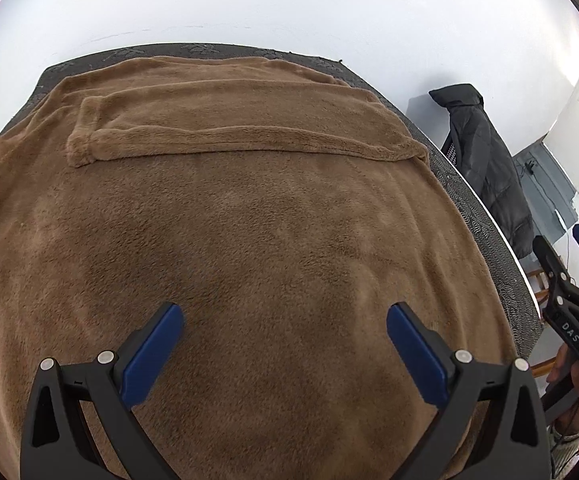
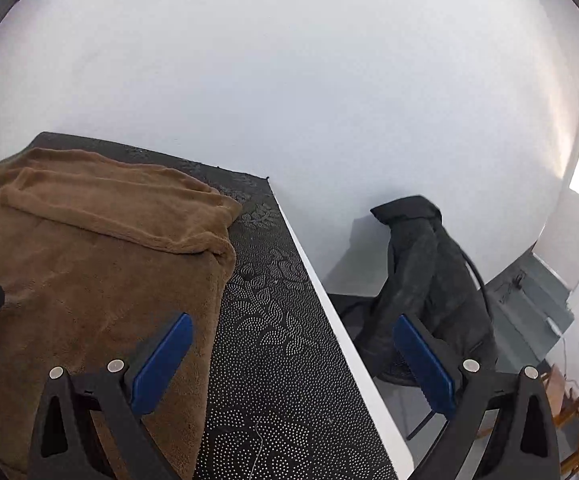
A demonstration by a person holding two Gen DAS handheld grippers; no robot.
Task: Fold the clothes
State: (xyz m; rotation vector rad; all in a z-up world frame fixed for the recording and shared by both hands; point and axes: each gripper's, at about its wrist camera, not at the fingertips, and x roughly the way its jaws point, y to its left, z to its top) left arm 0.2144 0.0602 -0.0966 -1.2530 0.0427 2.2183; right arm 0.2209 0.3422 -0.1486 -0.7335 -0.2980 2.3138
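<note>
Brown fleece, thick and plush: the garment [image 1: 249, 220] lies spread flat over most of the bench [image 2: 273, 320], one sleeve [image 1: 229, 136] folded across its far part. It looks soft and limp, likely with some weight, so it should drape and sag rather than hold a crease; the pile may cling to itself more than slip. The best hold is probably a pinch at an edge or corner, such as the right edge beside the bare bench.

The left tool [image 1: 283, 318] hovers over the middle of the cloth, jaws spread wide, holding nothing. The right tool [image 2: 291, 330] is also wide open and empty, above the bench's right margin, its left finger over the garment's edge.
</note>
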